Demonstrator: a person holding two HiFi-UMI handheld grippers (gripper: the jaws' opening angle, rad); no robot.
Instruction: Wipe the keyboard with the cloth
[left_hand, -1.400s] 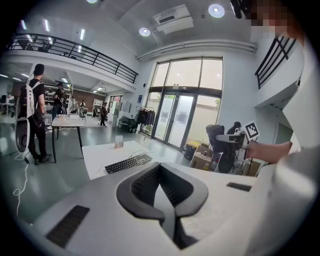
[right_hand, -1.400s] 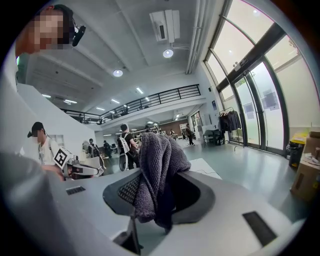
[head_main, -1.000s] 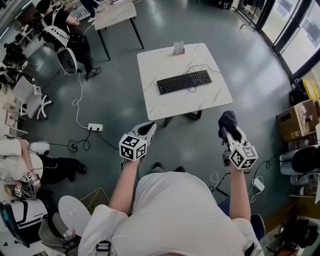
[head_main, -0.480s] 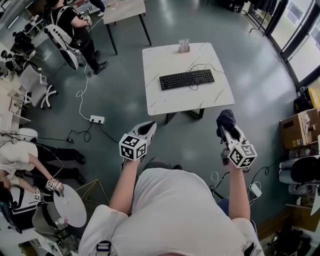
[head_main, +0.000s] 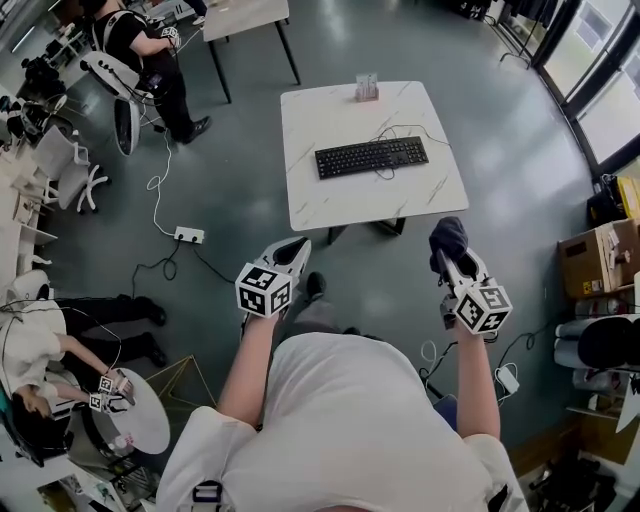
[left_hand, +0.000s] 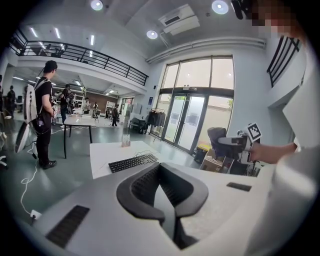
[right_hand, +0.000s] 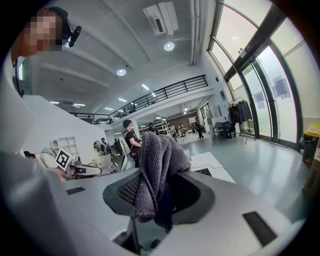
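Closed and empty, the left gripper (head_main: 290, 250) hangs in the air well short of the table (head_main: 320, 205); in its own view the two jaws meet at the tips with nothing between them.

Ahead, the keyboard (head_main: 371, 157) lies across the middle of the table, long side towards the person. Its cable (head_main: 400, 131) loops loosely towards the far right edge, and a small stand (head_main: 367, 88) sits at the far edge.

On the right, the right gripper (head_main: 448, 258) is clamped on the cloth (head_main: 447, 234), a dark grey bunch bulging above the jaws, also well apart from the table.

Wiping has not begun. The likely trouble is that the keyboard slides when rubbed, as nothing pins it down unless the left gripper braces it. The bunched cloth could also catch on keys, drag the slack cable, or work out of the jaws under a hard sideways push.
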